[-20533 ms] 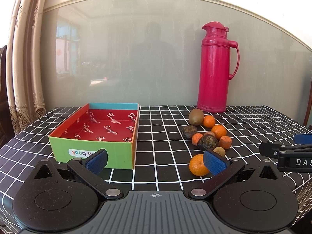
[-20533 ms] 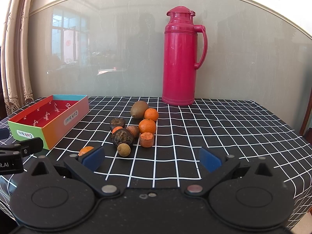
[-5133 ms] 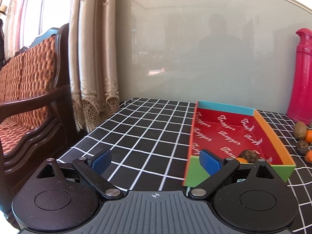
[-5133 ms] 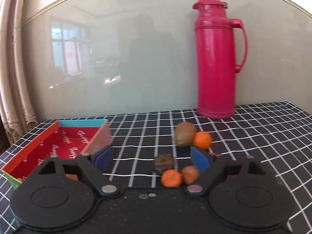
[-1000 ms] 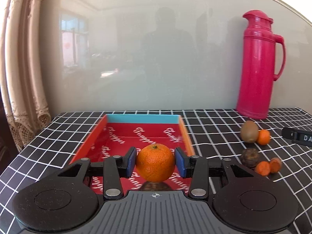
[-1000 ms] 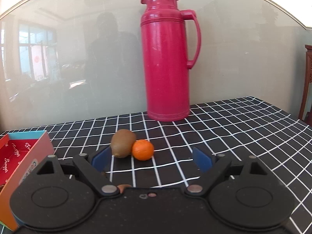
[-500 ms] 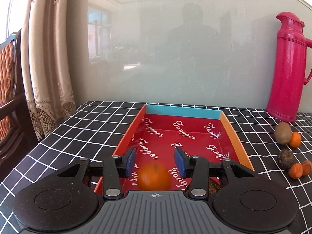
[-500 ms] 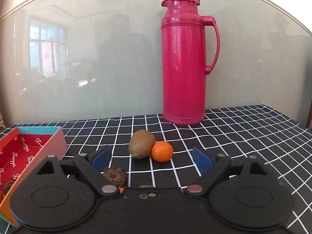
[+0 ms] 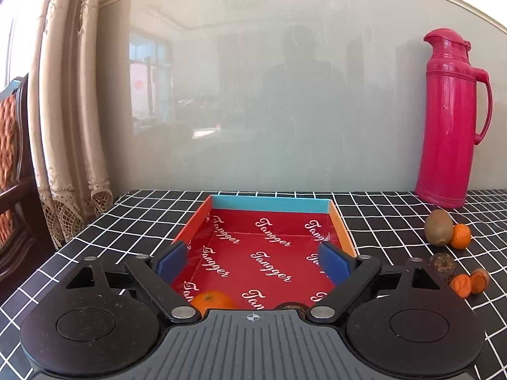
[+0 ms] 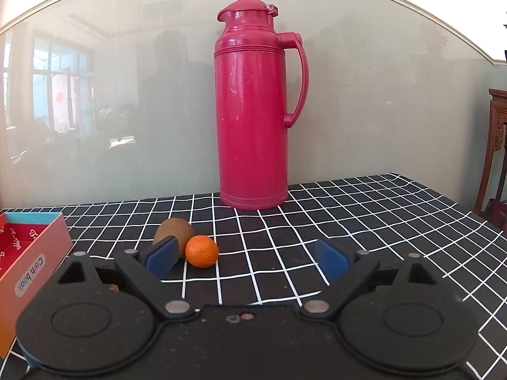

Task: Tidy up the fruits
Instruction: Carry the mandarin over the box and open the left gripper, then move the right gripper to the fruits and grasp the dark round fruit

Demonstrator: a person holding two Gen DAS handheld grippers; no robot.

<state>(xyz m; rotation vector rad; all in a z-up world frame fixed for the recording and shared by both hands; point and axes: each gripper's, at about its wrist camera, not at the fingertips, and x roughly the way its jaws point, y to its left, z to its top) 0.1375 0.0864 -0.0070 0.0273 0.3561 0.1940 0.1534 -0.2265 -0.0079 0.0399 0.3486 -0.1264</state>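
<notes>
My left gripper (image 9: 253, 261) is open and empty above the near end of the red-lined box (image 9: 269, 204). An orange (image 9: 211, 300) lies in the box below it, beside a dark fruit (image 9: 290, 306) mostly hidden by the gripper body. On the table to the right lie a kiwi (image 9: 438, 227), a small orange (image 9: 460, 236), a dark fruit (image 9: 443, 262) and two small orange pieces (image 9: 470, 282). My right gripper (image 10: 247, 258) is open and empty, low over the table, with the kiwi (image 10: 175, 231) and small orange (image 10: 202, 251) just beyond its left finger.
A tall red thermos (image 10: 253, 120) stands at the back by the glass wall. The box's side (image 10: 28, 262) is at the left of the right wrist view. A curtain (image 9: 69, 126) and a chair (image 9: 12, 171) are left of the table.
My left gripper has opened wide and the orange has dropped into the box. My right gripper has come lower and closer to the kiwi and small orange.
</notes>
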